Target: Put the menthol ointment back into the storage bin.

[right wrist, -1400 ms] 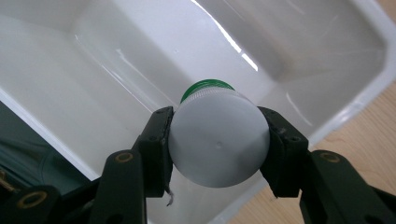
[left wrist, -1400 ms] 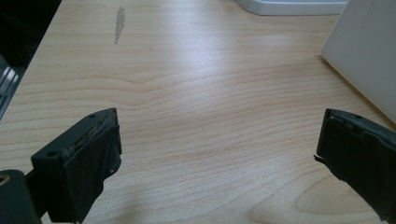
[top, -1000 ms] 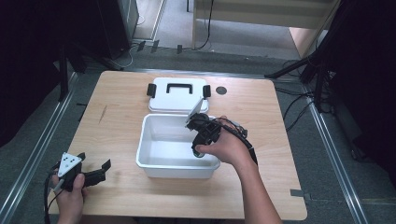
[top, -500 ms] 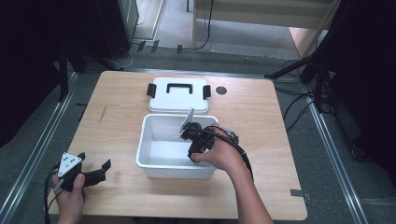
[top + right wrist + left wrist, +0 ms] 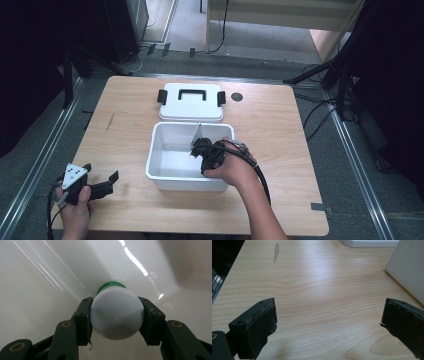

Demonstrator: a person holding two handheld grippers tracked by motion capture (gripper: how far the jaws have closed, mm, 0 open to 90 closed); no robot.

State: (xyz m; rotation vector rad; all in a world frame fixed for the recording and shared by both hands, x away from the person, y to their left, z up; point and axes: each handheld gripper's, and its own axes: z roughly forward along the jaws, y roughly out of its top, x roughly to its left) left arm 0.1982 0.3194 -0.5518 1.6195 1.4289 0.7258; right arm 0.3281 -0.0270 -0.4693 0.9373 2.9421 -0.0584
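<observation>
A white open box (image 5: 159, 172) stands mid-table. My right gripper (image 5: 199, 148) reaches down into it from the right, shut on a small white bottle with a green cap (image 5: 116, 314). In the right gripper view the bottle sits squeezed between both pads, cap end pointing at the box's glossy white floor (image 5: 45, 282). My left gripper (image 5: 102, 182) rests low over the table's front left corner, open, with bare wood between its fingers (image 5: 259, 325). The box's wall (image 5: 409, 267) shows at the right of the left gripper view.
The box's white lid (image 5: 190, 102) with black handle and black side clips lies flat just behind the box. A small dark round mark (image 5: 237, 96) sits on the wooden table (image 5: 280, 130) right of the lid. A grey smear (image 5: 276, 252) marks the wood.
My right gripper has come down and leftward from above the box's right rim into the box, still holding the bottle. The left gripper has stayed put.
</observation>
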